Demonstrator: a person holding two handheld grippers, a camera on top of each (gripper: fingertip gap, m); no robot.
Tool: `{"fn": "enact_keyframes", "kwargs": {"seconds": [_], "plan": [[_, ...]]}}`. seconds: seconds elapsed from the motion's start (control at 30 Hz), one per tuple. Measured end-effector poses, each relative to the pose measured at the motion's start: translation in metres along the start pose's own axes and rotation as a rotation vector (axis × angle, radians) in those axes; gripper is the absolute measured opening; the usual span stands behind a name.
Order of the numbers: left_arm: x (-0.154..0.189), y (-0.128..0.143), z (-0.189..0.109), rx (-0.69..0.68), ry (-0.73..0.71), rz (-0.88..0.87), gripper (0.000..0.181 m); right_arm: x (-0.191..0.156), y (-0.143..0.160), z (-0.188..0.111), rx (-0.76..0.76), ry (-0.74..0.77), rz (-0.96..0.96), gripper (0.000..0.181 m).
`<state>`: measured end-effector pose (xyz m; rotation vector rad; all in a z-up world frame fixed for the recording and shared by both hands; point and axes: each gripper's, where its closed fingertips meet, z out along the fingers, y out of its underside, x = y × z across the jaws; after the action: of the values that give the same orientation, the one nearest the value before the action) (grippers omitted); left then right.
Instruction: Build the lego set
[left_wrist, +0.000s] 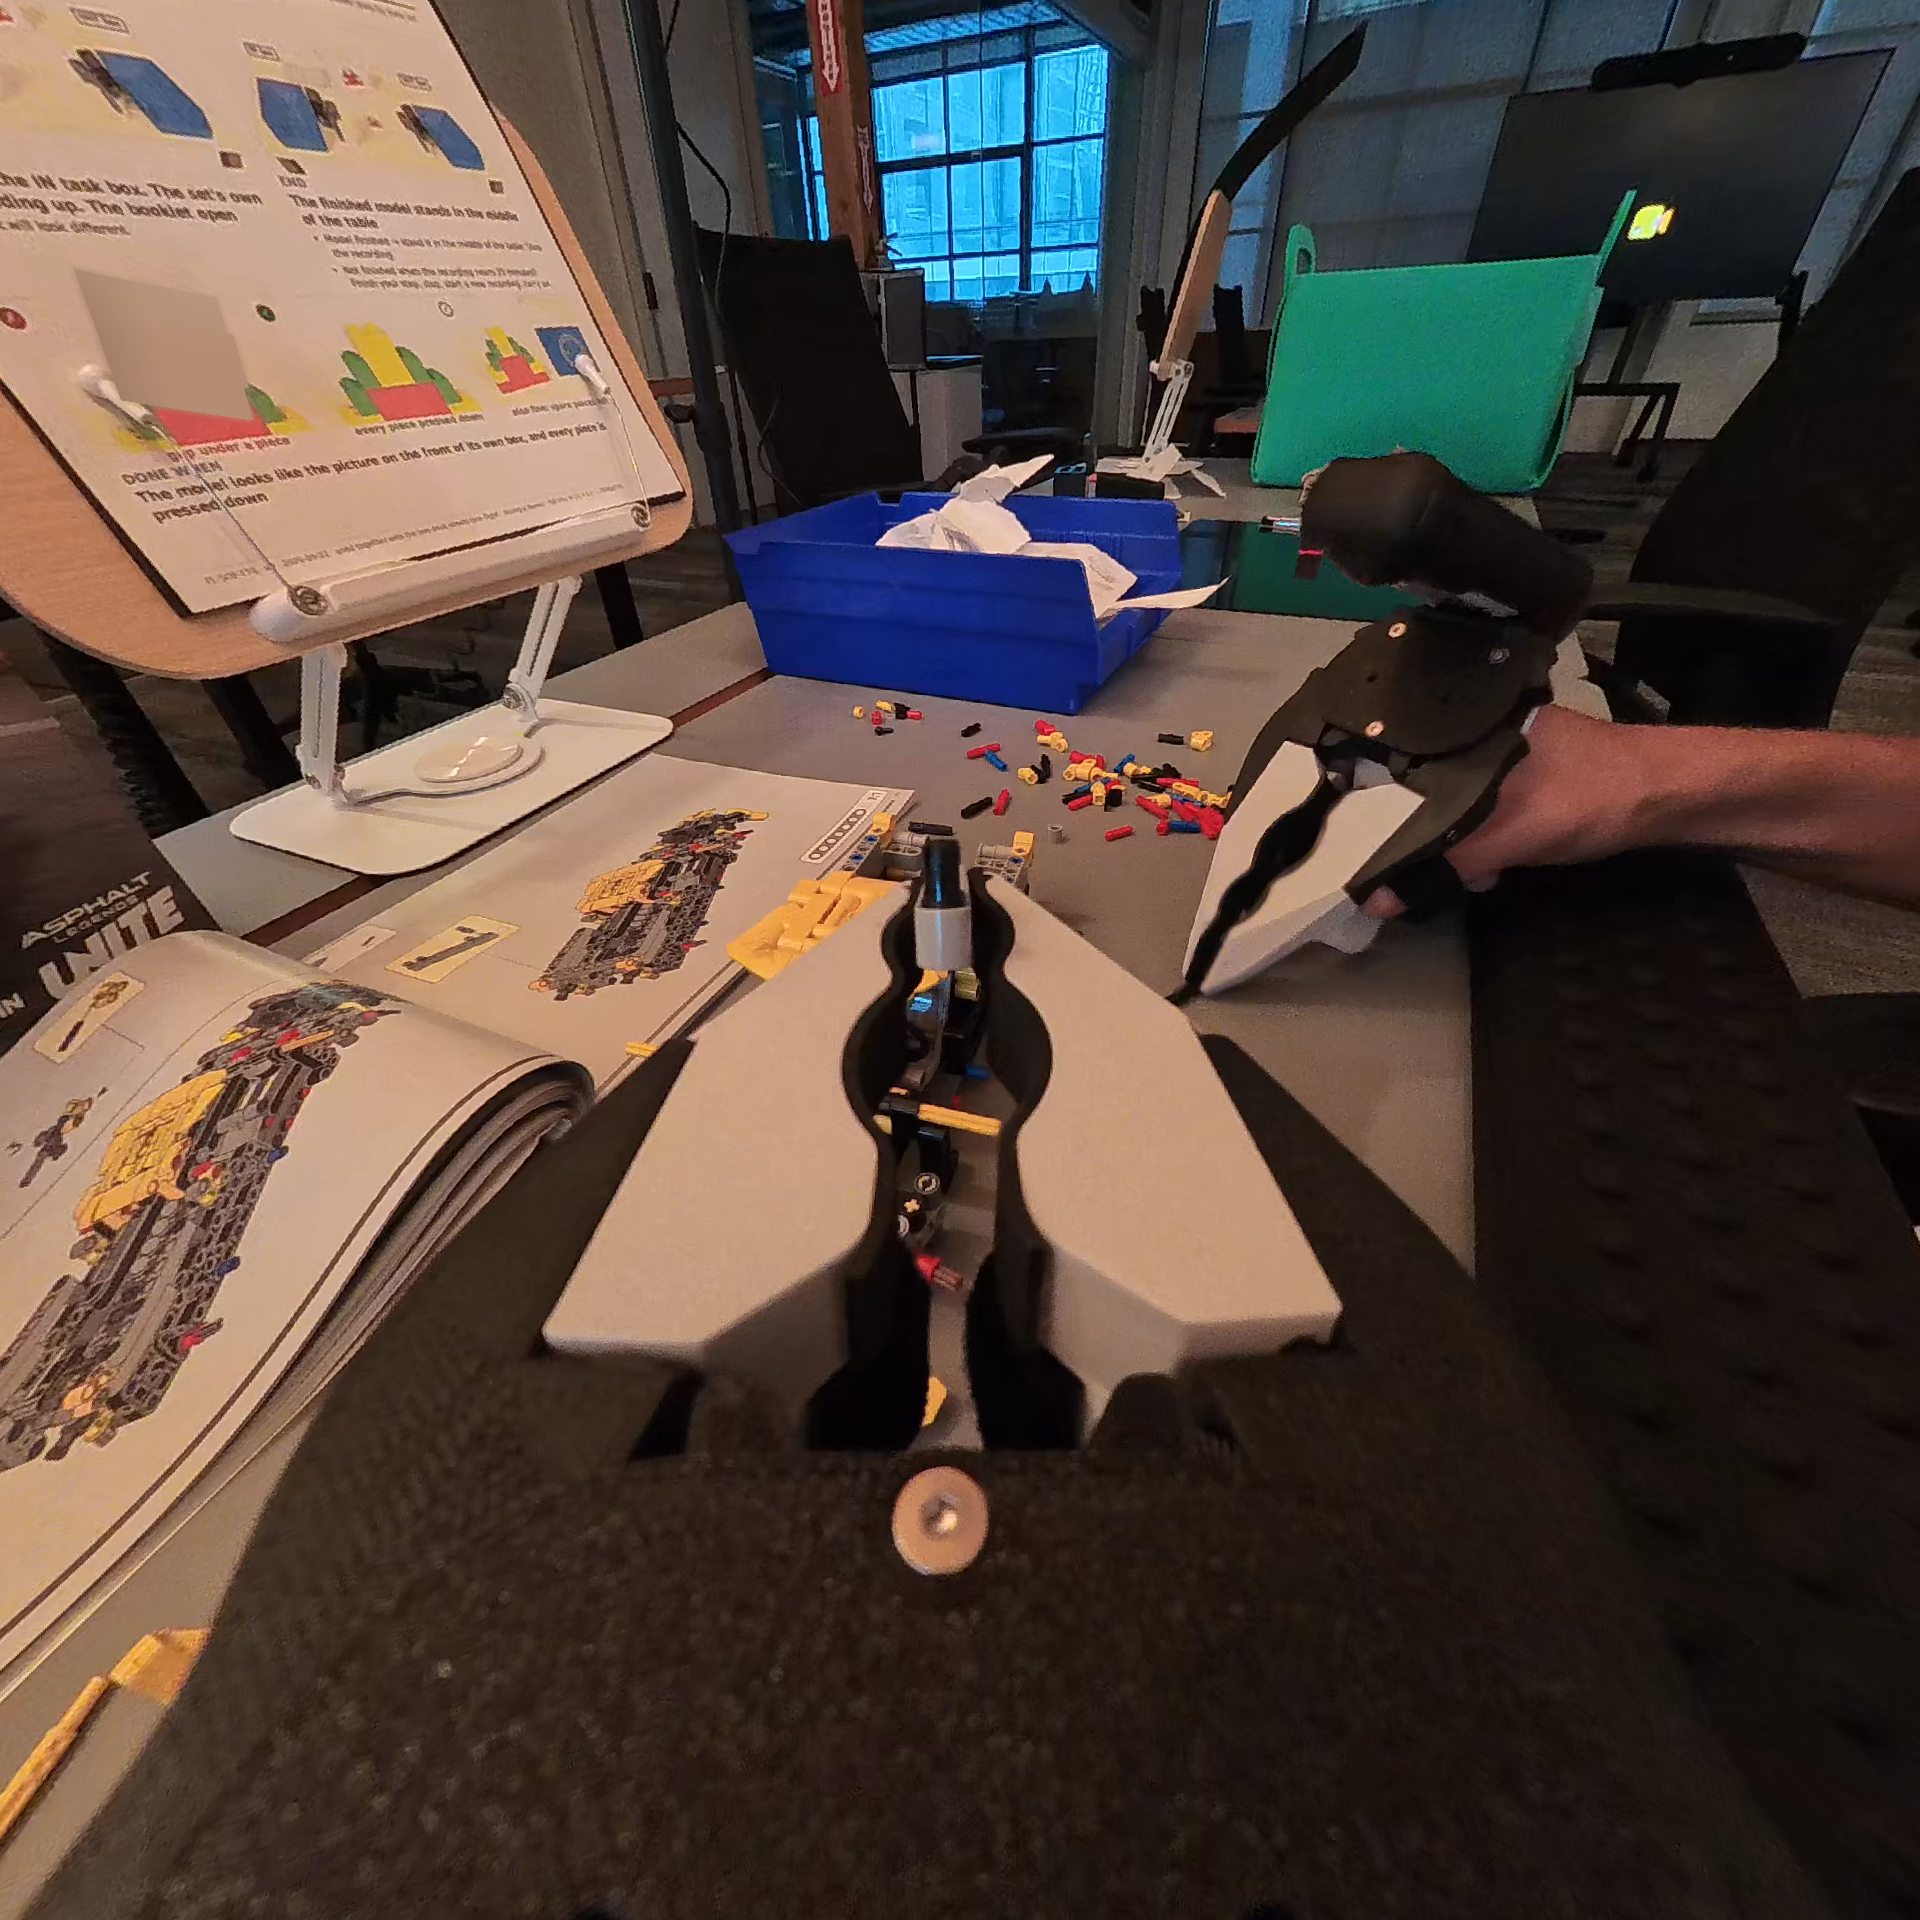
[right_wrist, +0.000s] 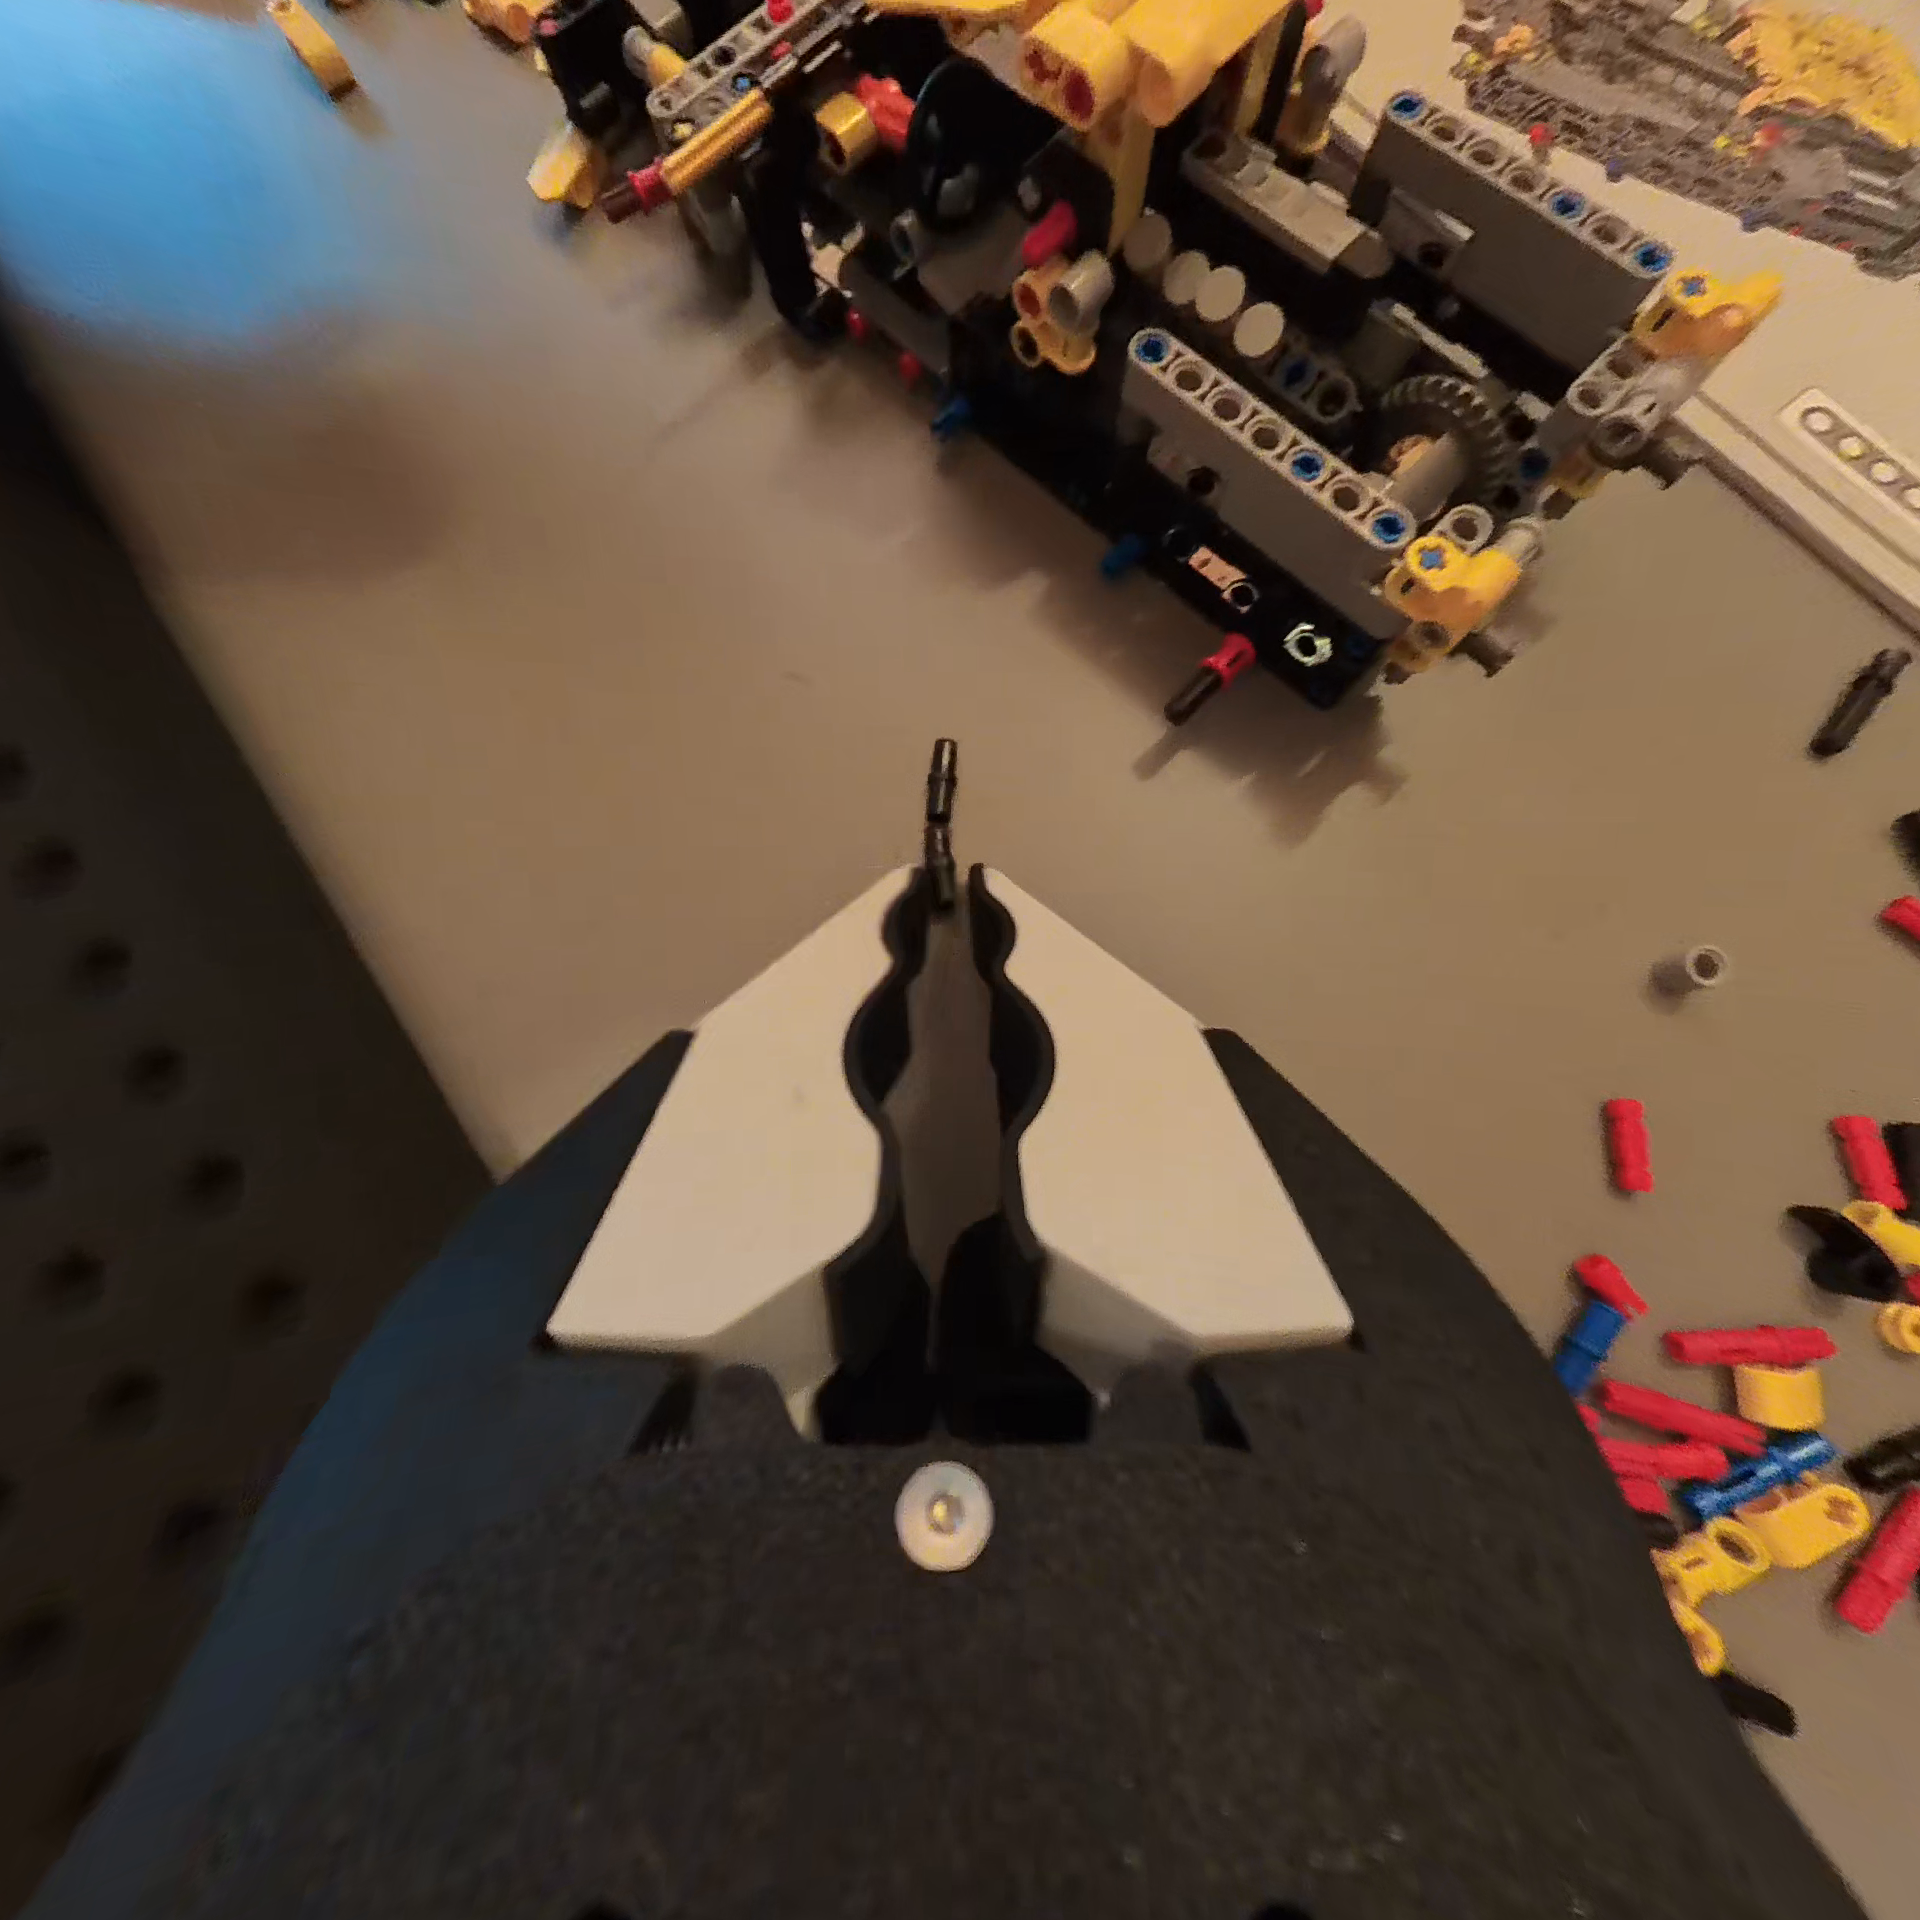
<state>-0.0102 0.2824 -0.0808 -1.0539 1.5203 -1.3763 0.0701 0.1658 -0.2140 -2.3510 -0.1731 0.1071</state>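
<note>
the half-built yellow-and-black lego model (right_wrist: 1226, 343) stands between the open paper instruction booklet (left_wrist: 312, 1091) and the scattered red, blue and yellow loose pins (left_wrist: 1122, 784); the blue plastic bin (left_wrist: 935, 613) sits behind them.

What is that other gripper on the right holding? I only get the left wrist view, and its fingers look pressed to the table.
Observer: A thin black pin, pinched at the tips of the right gripper, pointing forward.
Operator: Is it at the model yet?
Observer: No. The model lies ahead of the pin and to its right, with bare table between.
Operator: Which part faces the pin?
Observer: The end with a dark gear set between grey beams.
</note>
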Motion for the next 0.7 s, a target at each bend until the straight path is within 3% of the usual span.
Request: {"fn": "enact_keyframes", "kwargs": {"seconds": [0.1, 0.2, 0.3, 0.43, 0.57, 0.7], "plan": [[0.001, 0.001, 0.0, -0.004, 0.004, 0.001, 0.008, 0.004, 0.0, -0.005, -0.038, 0.031, -0.037, 0.004], [0.001, -0.001, -0.001, 0.002, 0.005, 0.0, 0.007, 0.026, -0.002, -0.046, -0.166, 0.041, -0.026, 0.004], [0.004, -0.003, -0.001, 0.01, 0.022, -0.014, 0.008, 0.07, 0.042, -0.108, -0.588, 0.102, 0.083, 0.004], [0.008, -0.002, 0.001, 0.003, 0.031, -0.008, 0.008, 0.094, 0.119, -0.179, -1.154, 0.122, 0.272, 0.004], [0.006, -0.001, 0.0, 0.001, 0.028, -0.02, 0.007, 0.096, 0.161, -0.213, -1.403, 0.097, 0.436, 0.004], [0.006, -0.002, 0.0, 0.004, 0.03, -0.026, 0.008, 0.106, 0.182, -0.217, -1.428, 0.111, 0.5, 0.004]]}}
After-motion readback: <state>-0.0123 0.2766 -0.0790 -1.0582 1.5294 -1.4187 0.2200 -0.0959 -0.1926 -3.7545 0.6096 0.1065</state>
